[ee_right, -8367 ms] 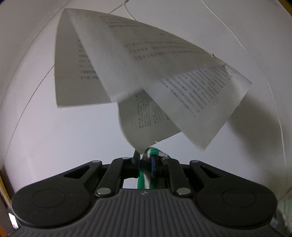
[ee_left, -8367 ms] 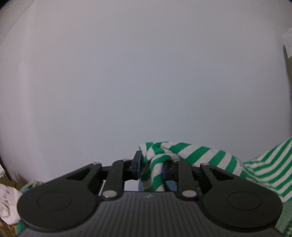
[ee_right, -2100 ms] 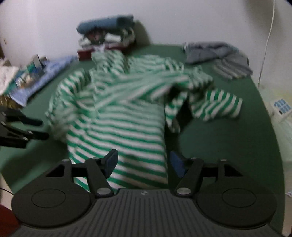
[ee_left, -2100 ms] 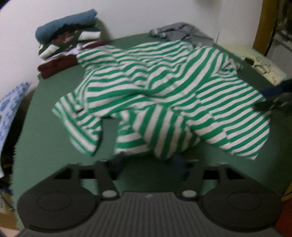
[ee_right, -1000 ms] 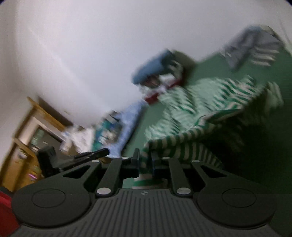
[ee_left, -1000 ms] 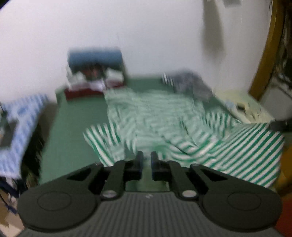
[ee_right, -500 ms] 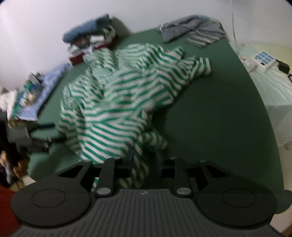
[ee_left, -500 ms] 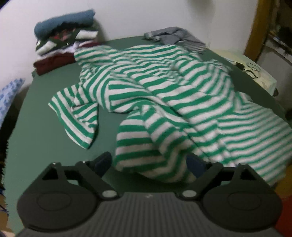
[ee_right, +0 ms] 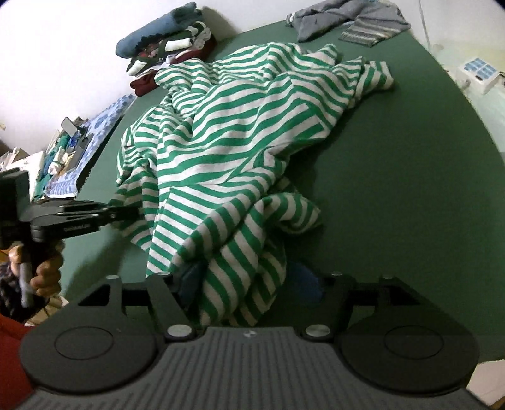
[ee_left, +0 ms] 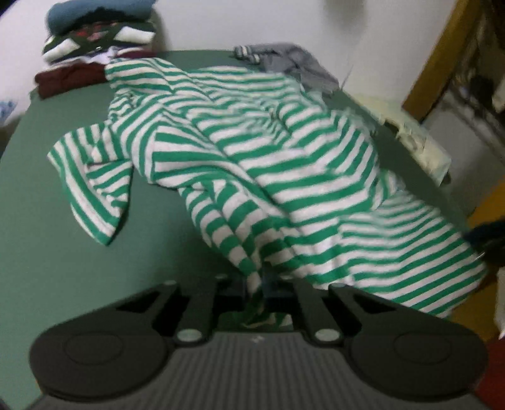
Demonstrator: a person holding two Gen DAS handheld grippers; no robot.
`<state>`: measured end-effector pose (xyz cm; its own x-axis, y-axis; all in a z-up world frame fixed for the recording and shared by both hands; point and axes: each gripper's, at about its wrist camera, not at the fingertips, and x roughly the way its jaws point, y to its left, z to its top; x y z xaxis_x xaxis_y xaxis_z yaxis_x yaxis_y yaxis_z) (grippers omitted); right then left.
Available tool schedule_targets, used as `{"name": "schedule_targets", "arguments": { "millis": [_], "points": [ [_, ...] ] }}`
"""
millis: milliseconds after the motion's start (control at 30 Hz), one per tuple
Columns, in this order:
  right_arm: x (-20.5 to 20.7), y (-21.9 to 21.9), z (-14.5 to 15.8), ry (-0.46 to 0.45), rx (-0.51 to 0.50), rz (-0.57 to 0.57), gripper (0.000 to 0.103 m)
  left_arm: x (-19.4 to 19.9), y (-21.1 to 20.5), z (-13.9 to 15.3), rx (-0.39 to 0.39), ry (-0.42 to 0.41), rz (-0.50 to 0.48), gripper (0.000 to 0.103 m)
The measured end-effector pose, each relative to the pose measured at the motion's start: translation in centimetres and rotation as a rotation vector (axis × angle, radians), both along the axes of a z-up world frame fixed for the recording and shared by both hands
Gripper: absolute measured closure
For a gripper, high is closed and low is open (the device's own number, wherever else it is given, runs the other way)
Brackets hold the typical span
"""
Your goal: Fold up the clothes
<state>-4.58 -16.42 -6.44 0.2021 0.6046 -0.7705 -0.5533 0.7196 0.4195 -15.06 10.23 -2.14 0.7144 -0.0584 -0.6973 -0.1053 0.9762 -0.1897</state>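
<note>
A green-and-white striped shirt [ee_left: 284, 164] lies crumpled across the green table [ee_left: 47, 252]. My left gripper [ee_left: 255, 280] is shut on a bunched fold at the shirt's near edge. In the right wrist view the same striped shirt [ee_right: 236, 142] spreads from the near edge toward the far side. My right gripper [ee_right: 247, 284] stands open, fingers wide apart, with a fold of the hem draped between them. The left gripper [ee_right: 134, 214] shows from the side at the shirt's left edge, held by a hand [ee_right: 47, 271].
A stack of folded clothes [ee_right: 167, 47] sits at the far left corner of the table [ee_right: 410, 157]. A grey garment [ee_right: 347, 19] lies at the far right corner. A blue patterned cloth with small items [ee_right: 79, 142] lies left of the table, and a white device [ee_right: 476, 72] to its right.
Half a second ago the left gripper was open over the shirt and the right one nearly shut on it. Now the left has shut on a fold and the right has opened.
</note>
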Motion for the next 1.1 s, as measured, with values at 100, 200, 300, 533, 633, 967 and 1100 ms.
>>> {"name": "schedule_targets", "arguments": {
  "millis": [100, 200, 300, 533, 633, 967, 1100],
  "points": [
    [0.9, 0.7, -0.6, 0.002, 0.010, 0.029, 0.034, -1.3, 0.2, 2.1, -0.031, -0.039, 0.033, 0.099],
    [2.0, 1.2, -1.2, 0.037, 0.043, 0.061, 0.036, -2.6, 0.3, 4.3, -0.061, -0.078, 0.066, 0.099],
    [2.8, 1.7, -1.8, 0.106, 0.093, 0.133, 0.064, -4.7, 1.3, 7.0, -0.073, -0.131, 0.133, 0.100],
    [3.5, 2.1, -0.8, 0.175, 0.191, 0.343, 0.094, -9.4, 2.1, 8.9, 0.001, -0.119, 0.351, 0.101],
    [3.9, 1.8, 0.0, 0.255, 0.269, 0.434, 0.102, -9.0, 0.7, 6.3, -0.001, -0.044, 0.383, 0.091],
    [1.2, 2.3, 1.7, 0.030, 0.155, 0.604, 0.034, -4.1, -3.0, -1.9, 0.008, 0.137, 0.319, 0.045],
    [-0.9, 3.8, 1.3, -0.005, 0.108, 0.679, 0.031, -2.4, -2.0, -3.3, 0.028, 0.164, 0.245, 0.041]
  ]
}}
